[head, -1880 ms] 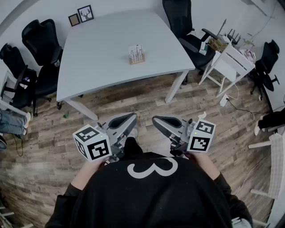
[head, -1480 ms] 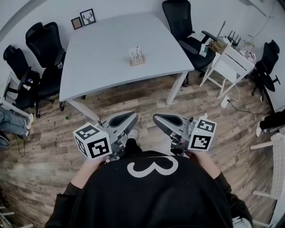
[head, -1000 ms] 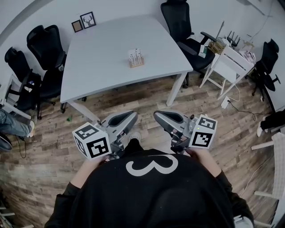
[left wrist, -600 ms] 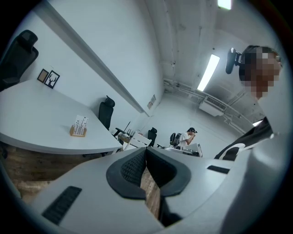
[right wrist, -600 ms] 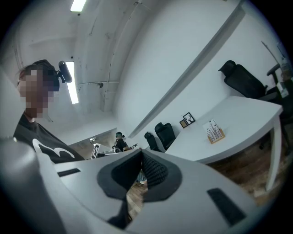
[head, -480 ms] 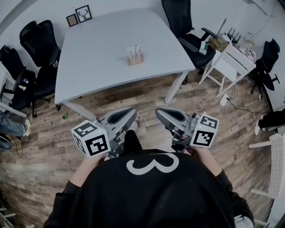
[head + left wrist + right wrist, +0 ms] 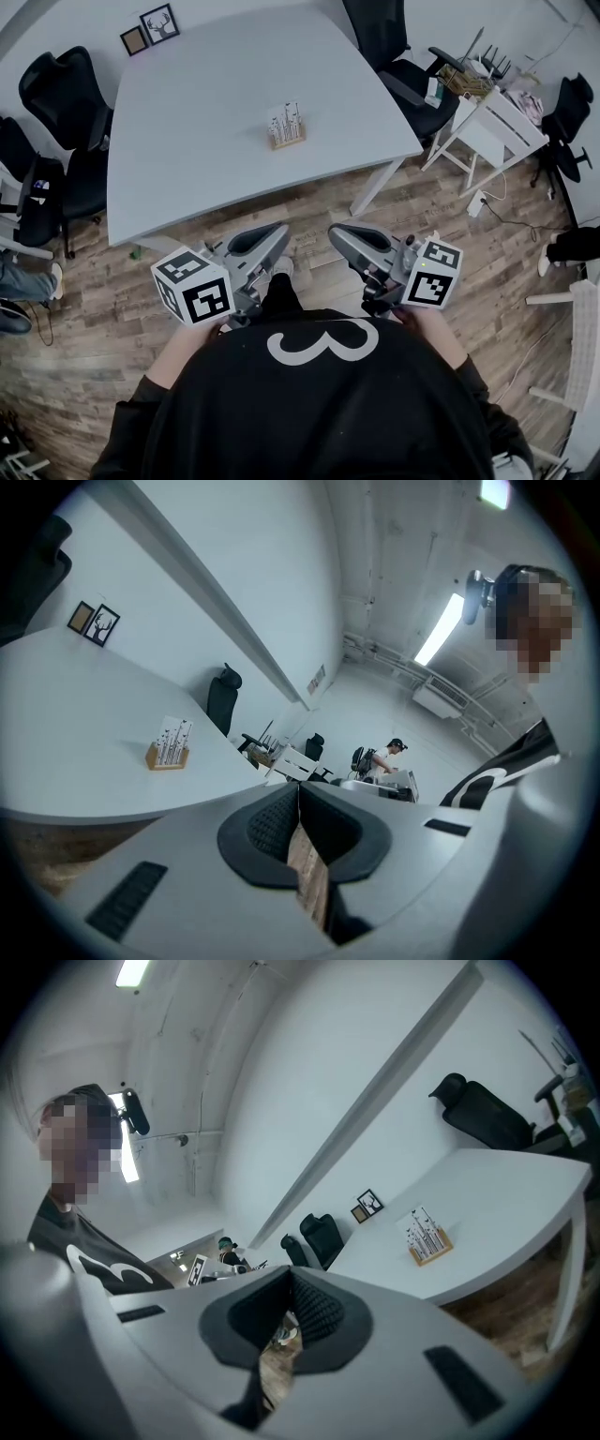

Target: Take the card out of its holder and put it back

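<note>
While the person stands back from the table, both grippers are held low, just in front of the person's black top, which has a white curly mark on it. The left gripper is shut tight with nothing in it. In the left gripper view its two dark, bumpy pads press together at the tip. The right gripper is squeezed shut and empty too, and its rough black pads meet in the right gripper view. Each gripper is smooth grey plastic with a white cube that has black squares on it.

The card is white with thin dark lines on it. It stands up in its holder, a small wooden block. The holder sits near the middle of the table, well apart from both grippers.

The table is big, flat and pale, with thin white legs. A strip of brown wood floor lies between the grippers and the table's near edge. Black chairs with soft backs stand by the table's left side, and another is at the far right corner. Two small picture frames lean at the far left corner. A white rack with odds and ends on it stands to the right.
</note>
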{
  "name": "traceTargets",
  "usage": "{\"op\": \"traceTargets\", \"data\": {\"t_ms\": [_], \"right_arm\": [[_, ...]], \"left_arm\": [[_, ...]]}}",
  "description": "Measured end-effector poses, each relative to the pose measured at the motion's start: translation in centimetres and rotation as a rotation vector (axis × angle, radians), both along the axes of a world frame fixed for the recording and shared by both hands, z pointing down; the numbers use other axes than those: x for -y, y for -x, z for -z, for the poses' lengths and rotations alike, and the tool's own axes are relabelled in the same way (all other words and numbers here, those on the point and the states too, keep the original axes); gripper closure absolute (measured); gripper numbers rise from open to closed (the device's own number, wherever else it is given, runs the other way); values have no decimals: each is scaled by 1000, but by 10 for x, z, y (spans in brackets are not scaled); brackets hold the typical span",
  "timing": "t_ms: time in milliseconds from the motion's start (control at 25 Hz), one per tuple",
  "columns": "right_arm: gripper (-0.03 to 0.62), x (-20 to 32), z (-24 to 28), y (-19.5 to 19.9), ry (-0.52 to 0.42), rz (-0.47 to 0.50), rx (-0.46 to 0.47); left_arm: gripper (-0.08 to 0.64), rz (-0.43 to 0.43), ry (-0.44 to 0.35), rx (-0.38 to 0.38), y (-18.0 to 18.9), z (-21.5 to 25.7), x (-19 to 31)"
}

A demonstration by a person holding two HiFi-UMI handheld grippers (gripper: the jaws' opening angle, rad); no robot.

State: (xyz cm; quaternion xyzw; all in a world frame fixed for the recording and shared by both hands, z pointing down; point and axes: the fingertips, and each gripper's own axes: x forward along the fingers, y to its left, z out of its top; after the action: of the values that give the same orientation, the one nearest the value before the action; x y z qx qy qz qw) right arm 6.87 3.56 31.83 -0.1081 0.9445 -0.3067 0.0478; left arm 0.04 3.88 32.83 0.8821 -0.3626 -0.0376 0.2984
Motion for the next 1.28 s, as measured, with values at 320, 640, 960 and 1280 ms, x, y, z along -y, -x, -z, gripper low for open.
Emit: {"op": "traceTargets", "data": {"t_ms": [320, 640, 960, 1280], "right_arm": [[583, 64, 0, 26, 39, -44, -6], [583, 114, 1, 53, 60, -66, -21], [583, 147, -4, 68, 82, -75, -40], [582, 170, -12, 74, 106, -93, -58]], "left_arm": [[545, -48, 34, -5, 26, -4, 69], [545, -82, 54, -8, 50, -11, 120], [545, -99, 59, 10, 65, -20, 159], [541, -121, 25, 90, 77, -35, 190]]}}
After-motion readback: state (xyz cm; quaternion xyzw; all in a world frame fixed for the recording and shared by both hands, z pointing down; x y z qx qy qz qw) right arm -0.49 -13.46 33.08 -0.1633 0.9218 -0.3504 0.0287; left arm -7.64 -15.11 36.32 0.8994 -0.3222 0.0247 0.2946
